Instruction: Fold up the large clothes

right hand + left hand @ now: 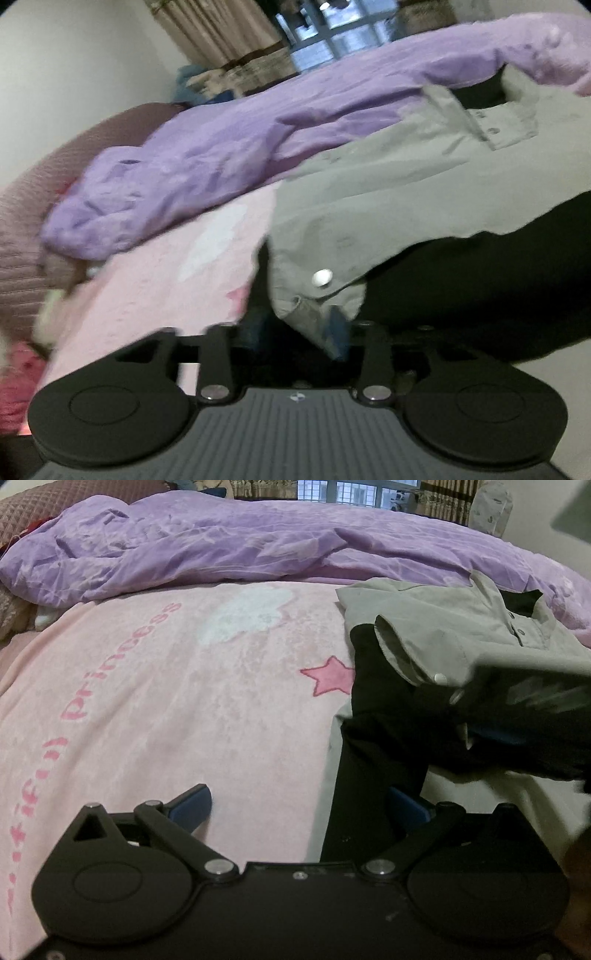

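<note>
A grey-green jacket (436, 627) with black lining lies at the right of the pink blanket (166, 701). Its collar points away from me. In the left wrist view my left gripper (301, 806) stands wide open at the jacket's near edge, and black lining drapes over its right finger (410, 808). The right gripper (524, 698) shows there as a dark blur by the sleeve cuff (424, 664). In the right wrist view the jacket (388, 192) fills the right half. My right gripper (299, 328) is open, and the snap-buttoned cuff (317, 291) hangs loosely between its blue pads.
A crumpled purple quilt (221, 542) runs across the far side of the bed. A brown quilted headboard (55, 506) is at the far left, with a window (351, 493) and curtains behind. A pale wall (74, 66) lies to the left in the right wrist view.
</note>
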